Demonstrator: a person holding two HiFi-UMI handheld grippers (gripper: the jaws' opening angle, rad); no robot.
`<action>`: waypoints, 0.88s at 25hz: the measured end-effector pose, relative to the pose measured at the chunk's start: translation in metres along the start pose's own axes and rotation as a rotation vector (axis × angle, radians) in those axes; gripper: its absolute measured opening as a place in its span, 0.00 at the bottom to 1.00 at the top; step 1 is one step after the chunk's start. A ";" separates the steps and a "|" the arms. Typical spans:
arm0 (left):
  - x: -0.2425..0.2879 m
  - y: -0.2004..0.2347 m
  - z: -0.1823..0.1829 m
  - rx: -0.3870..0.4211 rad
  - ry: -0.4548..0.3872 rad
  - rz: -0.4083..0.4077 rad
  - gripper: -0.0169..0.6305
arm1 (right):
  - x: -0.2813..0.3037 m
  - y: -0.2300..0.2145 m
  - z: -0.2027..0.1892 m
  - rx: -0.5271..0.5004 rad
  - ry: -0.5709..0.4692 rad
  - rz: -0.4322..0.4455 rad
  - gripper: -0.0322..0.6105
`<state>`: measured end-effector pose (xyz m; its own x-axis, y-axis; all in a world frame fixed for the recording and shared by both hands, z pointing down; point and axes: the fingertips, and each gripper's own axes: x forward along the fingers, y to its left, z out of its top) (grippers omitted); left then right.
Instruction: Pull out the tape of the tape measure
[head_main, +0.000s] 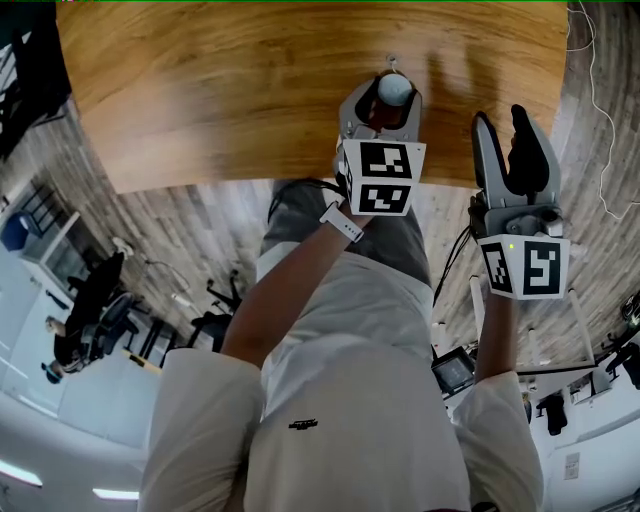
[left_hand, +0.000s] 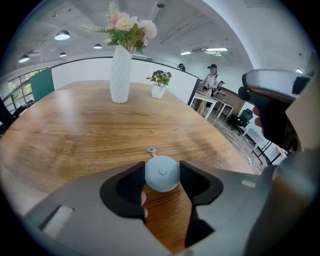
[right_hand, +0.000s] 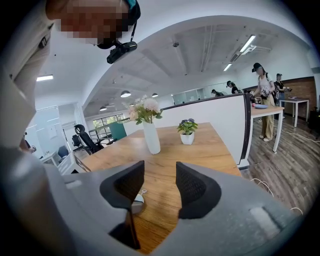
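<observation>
- While it rests on the wooden table (left_hand: 75, 135), 1 round pale-blue tape measure (left_hand: 162, 170) sits between the jaws of the left gripper (left_hand: 162, 176), with its small metal tab (left_hand: 151, 150) lying just beyond the case.
- Left gripper: both black jaws are closed against the sides of the tape measure, holding it.
- Right gripper (right_hand: 160, 185): jaws apart, nothing between them, held to the right of the left gripper.
- Farther back on the table: 1 white vase (left_hand: 120, 75) of flowers and 1 small potted plant (left_hand: 159, 85).

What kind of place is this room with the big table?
Most likely an open office: a long wooden table with a vase of flowers, a black office chair by the windows, and a desk behind a white divider.
</observation>
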<state>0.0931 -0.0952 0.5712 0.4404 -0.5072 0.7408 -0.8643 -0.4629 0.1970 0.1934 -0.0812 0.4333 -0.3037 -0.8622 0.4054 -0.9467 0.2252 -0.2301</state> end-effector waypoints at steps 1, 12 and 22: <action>-0.003 0.002 0.000 -0.004 -0.002 0.000 0.40 | 0.001 0.003 0.002 -0.004 -0.002 0.006 0.36; -0.037 0.023 0.009 -0.063 -0.040 -0.012 0.40 | 0.012 0.049 0.025 -0.051 -0.020 0.106 0.36; -0.082 0.036 0.026 -0.085 -0.089 -0.075 0.40 | 0.018 0.079 0.054 -0.094 -0.040 0.169 0.36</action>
<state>0.0325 -0.0892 0.5006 0.5212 -0.5378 0.6627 -0.8439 -0.4406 0.3061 0.1194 -0.1033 0.3745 -0.4565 -0.8255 0.3319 -0.8890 0.4083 -0.2074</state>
